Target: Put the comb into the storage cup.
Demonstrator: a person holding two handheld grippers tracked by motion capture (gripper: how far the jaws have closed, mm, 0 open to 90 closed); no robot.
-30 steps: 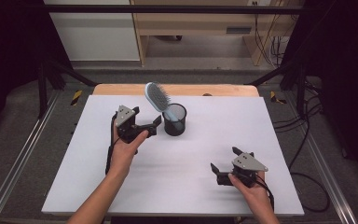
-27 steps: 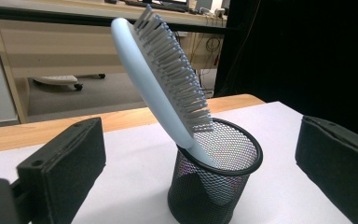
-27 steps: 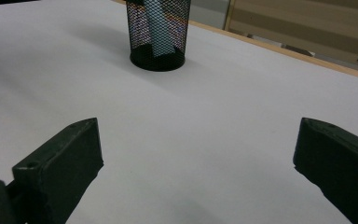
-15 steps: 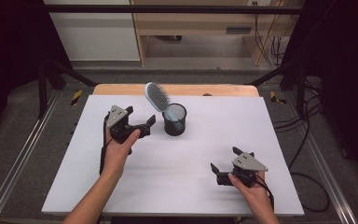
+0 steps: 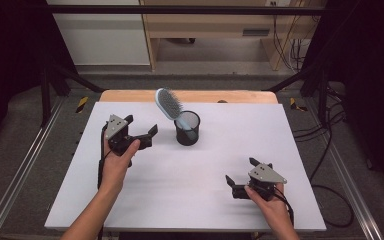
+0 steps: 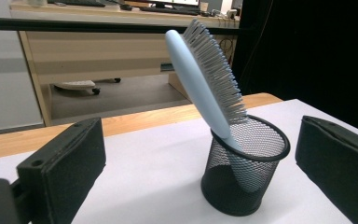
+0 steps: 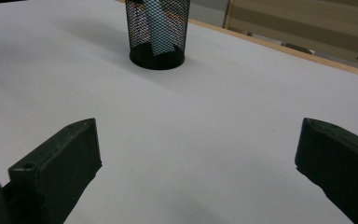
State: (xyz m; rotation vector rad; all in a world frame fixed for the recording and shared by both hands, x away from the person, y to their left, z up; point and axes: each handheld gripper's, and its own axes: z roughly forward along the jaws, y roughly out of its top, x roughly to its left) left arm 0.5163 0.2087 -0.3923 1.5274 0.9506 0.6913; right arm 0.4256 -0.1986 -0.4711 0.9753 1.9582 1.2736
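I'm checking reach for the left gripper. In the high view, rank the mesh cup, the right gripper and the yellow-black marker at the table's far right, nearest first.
From the left gripper:
1. Mesh cup, just beside it, holding the hairbrush.
2. Right gripper, near-right table area.
3. Yellow-black marker, past the far-right corner.

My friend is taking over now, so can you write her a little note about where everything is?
Left tool: open, holding nothing, beside the black mesh cup, aimed at it.
Right tool: open, holding nothing, low over the near right part of the white table.
The hairbrush stands handle-down in the cup, leaning over its rim.
Done: brush is in the cup.
Left: probably nothing but to check the cup stands steady.
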